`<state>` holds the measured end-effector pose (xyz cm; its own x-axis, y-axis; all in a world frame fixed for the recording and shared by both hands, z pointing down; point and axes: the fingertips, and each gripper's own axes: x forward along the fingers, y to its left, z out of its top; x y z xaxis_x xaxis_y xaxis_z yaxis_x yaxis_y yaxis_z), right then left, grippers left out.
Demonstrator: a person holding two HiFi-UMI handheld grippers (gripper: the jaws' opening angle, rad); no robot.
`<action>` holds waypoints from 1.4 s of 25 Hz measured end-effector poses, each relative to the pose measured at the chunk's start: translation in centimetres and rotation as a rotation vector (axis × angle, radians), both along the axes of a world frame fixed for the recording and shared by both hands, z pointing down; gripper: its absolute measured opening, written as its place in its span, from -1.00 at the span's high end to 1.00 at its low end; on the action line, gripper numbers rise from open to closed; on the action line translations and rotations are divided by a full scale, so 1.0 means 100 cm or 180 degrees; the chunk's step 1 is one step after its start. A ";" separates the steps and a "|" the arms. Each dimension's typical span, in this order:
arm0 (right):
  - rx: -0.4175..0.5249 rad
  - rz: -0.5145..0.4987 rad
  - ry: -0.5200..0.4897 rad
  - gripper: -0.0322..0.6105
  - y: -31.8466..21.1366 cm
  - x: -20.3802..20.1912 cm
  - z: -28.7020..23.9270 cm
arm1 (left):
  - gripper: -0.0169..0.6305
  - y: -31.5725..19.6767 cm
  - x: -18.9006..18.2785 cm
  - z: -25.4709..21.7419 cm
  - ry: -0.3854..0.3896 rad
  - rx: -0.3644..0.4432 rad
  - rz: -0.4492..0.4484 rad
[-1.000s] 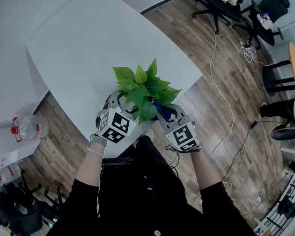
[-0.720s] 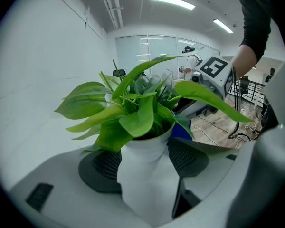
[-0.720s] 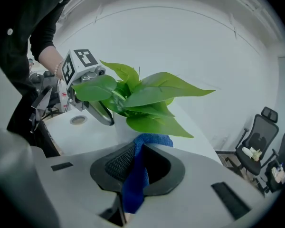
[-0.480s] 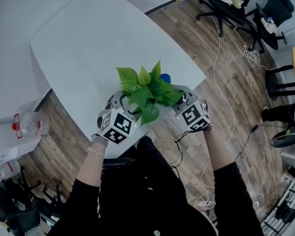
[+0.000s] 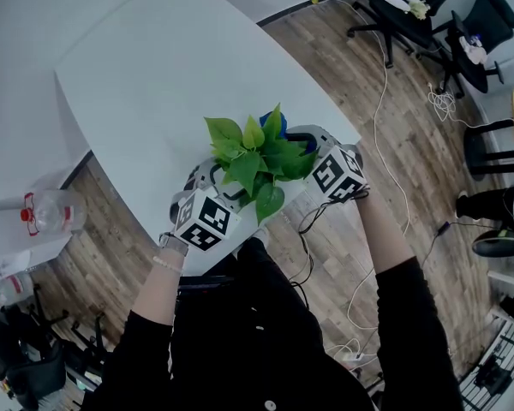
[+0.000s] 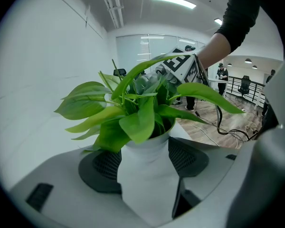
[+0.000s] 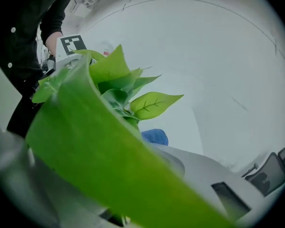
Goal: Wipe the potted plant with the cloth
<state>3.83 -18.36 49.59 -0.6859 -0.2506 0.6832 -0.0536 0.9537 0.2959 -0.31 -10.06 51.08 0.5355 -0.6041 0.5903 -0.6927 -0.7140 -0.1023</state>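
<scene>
A green leafy plant (image 5: 255,154) stands in a white pot (image 6: 145,194) near the table's front edge. My left gripper (image 5: 207,178) is on the plant's near left side, and its black pads (image 6: 102,167) press both sides of the pot. Over on the plant's right, my right gripper (image 5: 301,135) reaches into the far leaves with a blue cloth (image 5: 265,120) at its tips. In the right gripper view a big leaf (image 7: 99,160) lies across the jaws and hides most of them; the blue cloth (image 7: 155,137) shows just beyond it.
The white table (image 5: 154,75) stretches away behind the plant. Its corner (image 5: 353,134) lies just beside my right gripper. A clear bottle with a red cap (image 5: 47,221) sits at the left. Office chairs (image 5: 403,7) and loose cables (image 5: 385,101) are on the wooden floor.
My right gripper has swung with the cloth from the plant's near right side round to its right and far side, rolling as it went. The left gripper and the pot have stayed put.
</scene>
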 end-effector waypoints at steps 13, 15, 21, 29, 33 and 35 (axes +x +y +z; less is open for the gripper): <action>-0.0317 0.0857 -0.0513 0.66 0.040 0.022 0.011 | -0.05 -0.001 0.000 0.000 0.0010 -0.0013 -0.0013; -0.0326 0.1013 -0.0584 0.66 0.047 0.024 0.011 | -0.05 0.000 0.000 0.000 0.0011 -0.0015 -0.0026; -0.0361 0.1363 -0.0698 0.66 0.071 0.025 0.011 | -0.04 0.000 0.001 0.001 0.0028 -0.0023 -0.0124; -0.0461 0.1656 -0.0775 0.66 0.101 0.014 0.010 | -0.04 0.002 0.004 0.000 0.0020 -0.0025 -0.0549; -0.0574 0.1759 -0.0853 0.66 0.107 0.015 0.008 | -0.04 -0.005 0.011 -0.001 0.0012 -0.0031 -0.0798; -0.0622 0.1831 -0.0894 0.66 0.110 0.014 0.008 | -0.05 -0.005 0.013 0.000 0.0059 -0.0044 -0.0895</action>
